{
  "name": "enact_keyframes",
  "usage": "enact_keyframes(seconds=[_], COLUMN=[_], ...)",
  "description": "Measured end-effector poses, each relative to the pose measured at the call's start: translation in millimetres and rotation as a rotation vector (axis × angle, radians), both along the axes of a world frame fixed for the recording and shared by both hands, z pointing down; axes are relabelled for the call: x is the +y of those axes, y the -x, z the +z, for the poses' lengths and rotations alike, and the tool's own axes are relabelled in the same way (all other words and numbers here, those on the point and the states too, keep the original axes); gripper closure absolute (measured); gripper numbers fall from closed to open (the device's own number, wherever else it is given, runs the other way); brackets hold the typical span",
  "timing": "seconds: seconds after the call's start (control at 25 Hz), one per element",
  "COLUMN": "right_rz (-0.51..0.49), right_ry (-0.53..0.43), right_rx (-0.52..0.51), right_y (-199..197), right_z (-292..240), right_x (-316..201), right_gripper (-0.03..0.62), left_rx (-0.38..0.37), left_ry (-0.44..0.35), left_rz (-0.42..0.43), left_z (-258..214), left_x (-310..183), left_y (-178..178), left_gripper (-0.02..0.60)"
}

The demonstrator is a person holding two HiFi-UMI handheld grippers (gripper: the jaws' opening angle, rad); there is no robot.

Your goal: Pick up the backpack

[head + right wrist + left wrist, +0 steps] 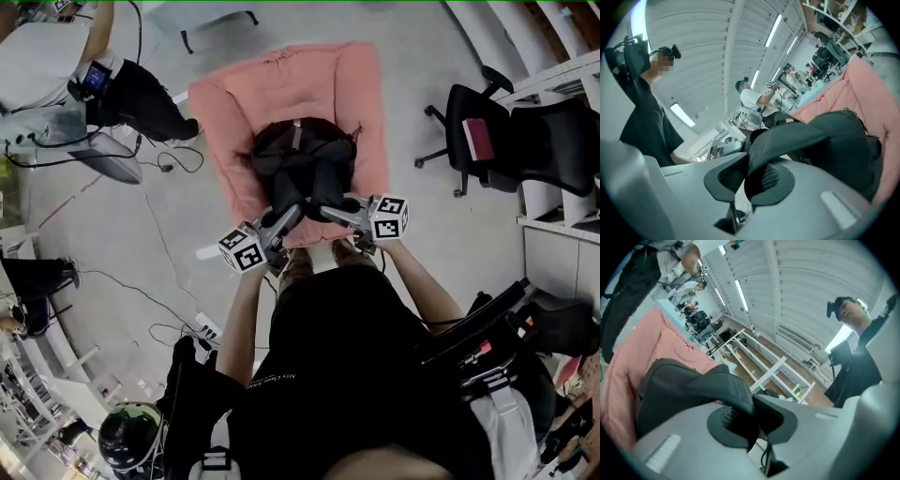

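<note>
Pinching the backpack (pixel 302 152): left gripper (pixel 284 215), right gripper (pixel 331 210); cushion (pixel 225 112) beneath.

Backpack (pixel 302 155) is black, with dotted mesh on the straps (pixel 736 390). Cushion (pixel 225 112) is salmon pink. Left gripper (pixel 752 411) and right gripper (pixel 745 180) are pale grey with black-lined jaws, and their cubes (pixel 246 250) are white with black square markers. Floor (pixel 112 244) is light grey.

**Camera placement**

Head view is looking steeply down from above onto the backpack (pixel 302 164) on the pink cushion (pixel 225 112). Both gripper views, side by side, are looking along their jaws at very close range. All three are sharing backpack and pink cushion.
</note>
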State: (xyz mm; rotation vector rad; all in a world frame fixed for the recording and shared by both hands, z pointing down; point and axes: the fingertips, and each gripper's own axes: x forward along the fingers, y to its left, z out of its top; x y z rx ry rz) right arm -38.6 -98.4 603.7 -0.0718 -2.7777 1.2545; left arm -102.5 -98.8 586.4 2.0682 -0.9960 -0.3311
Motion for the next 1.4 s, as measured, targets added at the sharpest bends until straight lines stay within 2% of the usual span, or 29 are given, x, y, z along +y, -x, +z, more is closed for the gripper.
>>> enact_keyframes(seconds=[0.12, 0.2, 0.36, 0.64, 0.88, 1.04, 1.24, 1.32, 1.4], right_rz=[0.096, 0.132, 0.137, 0.149, 0.124, 0.078, 0.094, 0.088, 0.097], right_ry=[0.045, 0.015, -0.047, -0.014, 0.001, -0.003, -0.004, 0.016, 0.044], right_rx=[-0.073, -0.064, -0.006, -0.033, -0.032, -0.016, -0.04, -0.063, -0.086], right_y=[0.0, 3.9, 16.6, 39.5, 42.3, 59.1, 64.8, 61.1, 53.6], right_z=[-19.3, -17.3, -14.4, -24.1, -24.3, -18.4, -24.1, -29.7, -30.6], right_x=[-8.3, -12.0, -18.2, -30.5, -27.7, -22.1, -23.0, -21.7, -23.1], right_gripper=[0.543, 0.543, 0.542, 0.54, 0.536, 0.534, 0.545, 0.546, 0.549], left_rx=[0.0, -0.023, -0.06, -0.136, -0.144, -0.131, -0.109, -0.112, -0.075], left_ry=[-0.005, 0.001, -0.002, -0.035, -0.049, -0.062, -0.095, -0.109, -0.103], left_rz=[-0.062, -0.069, -0.057, -0.025, 0.014, 0.103, 0.08, 0.087, 0.106], left_z=[-11.0, -7.5, -6.4, -15.7, -16.0, -18.3, -22.1, -23.1, -19.6], left_x=[-3.5, -4.3, -9.4, -22.4, -20.4, -14.2, -16.4, -18.9, -23.6], left_y=[11.4, 10.5, 8.7, 30.1, 25.6, 17.9, 21.7, 16.3, 9.6], left_gripper=[0.549, 0.549, 0.549, 0.548, 0.548, 0.549, 0.548, 0.513, 0.467])
